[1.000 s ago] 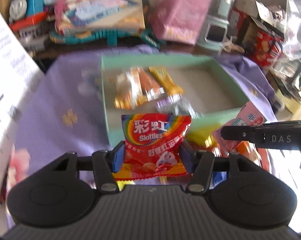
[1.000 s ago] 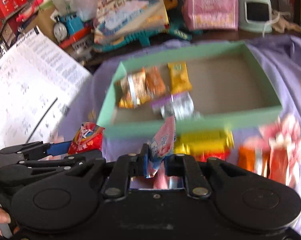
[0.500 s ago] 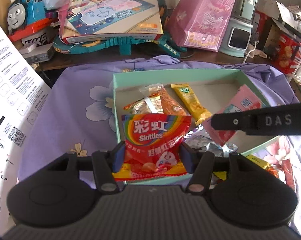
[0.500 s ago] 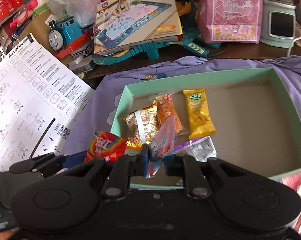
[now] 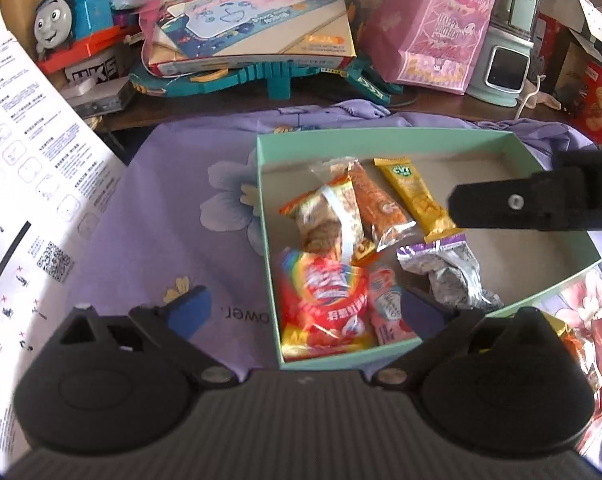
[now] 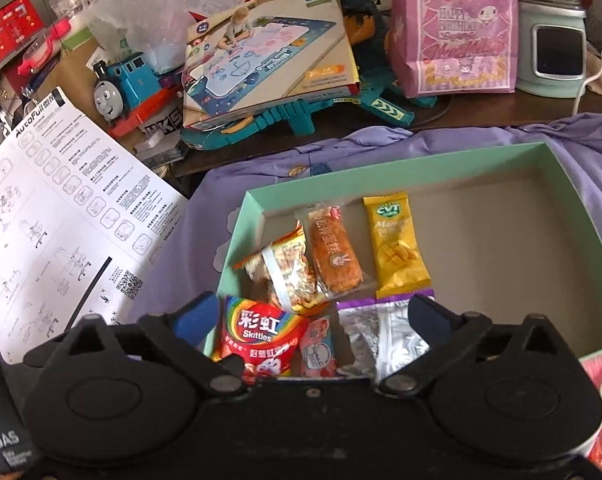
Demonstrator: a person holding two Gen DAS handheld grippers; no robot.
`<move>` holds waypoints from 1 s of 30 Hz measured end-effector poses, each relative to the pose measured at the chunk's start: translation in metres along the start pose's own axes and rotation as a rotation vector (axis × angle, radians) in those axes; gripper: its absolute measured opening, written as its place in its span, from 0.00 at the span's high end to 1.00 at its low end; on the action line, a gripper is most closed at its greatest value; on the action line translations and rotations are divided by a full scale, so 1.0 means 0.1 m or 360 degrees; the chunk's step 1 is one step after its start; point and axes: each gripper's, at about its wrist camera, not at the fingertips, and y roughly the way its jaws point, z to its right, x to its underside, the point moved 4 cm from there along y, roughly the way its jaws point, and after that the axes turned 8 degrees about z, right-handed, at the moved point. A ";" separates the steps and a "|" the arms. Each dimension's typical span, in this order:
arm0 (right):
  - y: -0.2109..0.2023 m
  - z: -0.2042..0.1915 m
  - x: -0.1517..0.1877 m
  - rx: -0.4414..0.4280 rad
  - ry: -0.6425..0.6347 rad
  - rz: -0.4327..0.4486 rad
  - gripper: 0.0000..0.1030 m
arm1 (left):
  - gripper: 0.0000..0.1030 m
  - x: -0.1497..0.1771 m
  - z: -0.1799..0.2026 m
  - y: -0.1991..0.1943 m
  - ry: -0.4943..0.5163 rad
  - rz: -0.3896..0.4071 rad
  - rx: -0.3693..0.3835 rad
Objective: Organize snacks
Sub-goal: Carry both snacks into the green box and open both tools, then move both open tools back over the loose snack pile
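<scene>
The mint green box (image 5: 385, 136) (image 6: 405, 172) lies on the purple cloth. In its near left corner lie the red Skittles bag (image 5: 325, 300) (image 6: 261, 336) and the small pink packet (image 5: 387, 308) (image 6: 321, 344). Behind them are an orange wrapped snack (image 6: 335, 256), a yellow mango bar (image 6: 397, 244), a striped snack (image 6: 289, 272) and a silver-purple pouch (image 5: 449, 272) (image 6: 385, 332). My left gripper (image 5: 305, 308) is open and empty above the box's near edge. My right gripper (image 6: 313, 316) is open and empty over the same corner; one of its fingers (image 5: 513, 204) shows in the left wrist view.
A white instruction sheet (image 6: 53, 232) lies at the left. Toys, a blue train (image 6: 121, 84), a drawing-mat box (image 6: 269, 48), a pink gift bag (image 6: 461, 24) and a mint appliance (image 6: 553, 52) crowd the back. More snack packets (image 5: 581, 340) lie right of the box.
Both grippers moved over the box and opened. The Skittles bag dropped from the left one and the pink packet from the right one into the box's near left corner.
</scene>
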 end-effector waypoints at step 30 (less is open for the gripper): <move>-0.75 0.30 0.79 0.0064 0.0055 -0.0043 0.00 | 0.00 0.82 -0.17 -0.44 -0.0026 -0.0156 -0.0045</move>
